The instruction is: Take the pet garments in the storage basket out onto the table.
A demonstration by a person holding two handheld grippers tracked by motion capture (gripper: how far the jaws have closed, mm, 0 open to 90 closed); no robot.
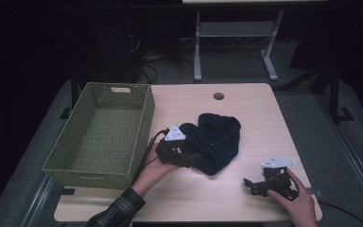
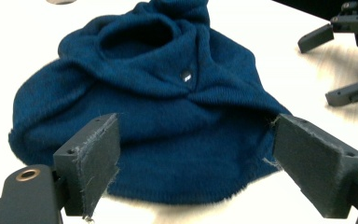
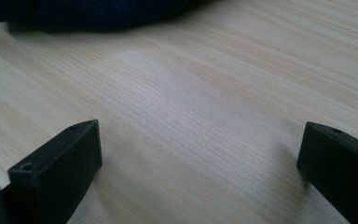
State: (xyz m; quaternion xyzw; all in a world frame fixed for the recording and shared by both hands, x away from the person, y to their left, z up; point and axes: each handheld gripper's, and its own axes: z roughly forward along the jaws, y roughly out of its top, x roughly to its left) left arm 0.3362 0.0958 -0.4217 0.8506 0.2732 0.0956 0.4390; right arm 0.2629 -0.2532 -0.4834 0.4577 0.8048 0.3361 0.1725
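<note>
A green woven basket [image 1: 99, 135] is being shown at nine o'clock on the wooden table [image 1: 255, 123]. At the centre, a dark blue knitted garment [image 1: 215, 139] is being approached by the left gripper [image 2: 196, 158], jaws spread wide around its near edge. At four o'clock, the right gripper [image 1: 253, 185] is being held open over bare wood.

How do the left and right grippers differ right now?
The left gripper sits at the blue knit garment, its jaws straddling the near hem; the right gripper is apart from it, over bare table. The left gripper's pads carry fuzz; the right gripper's look clean. Both are open with nothing clamped.
</note>
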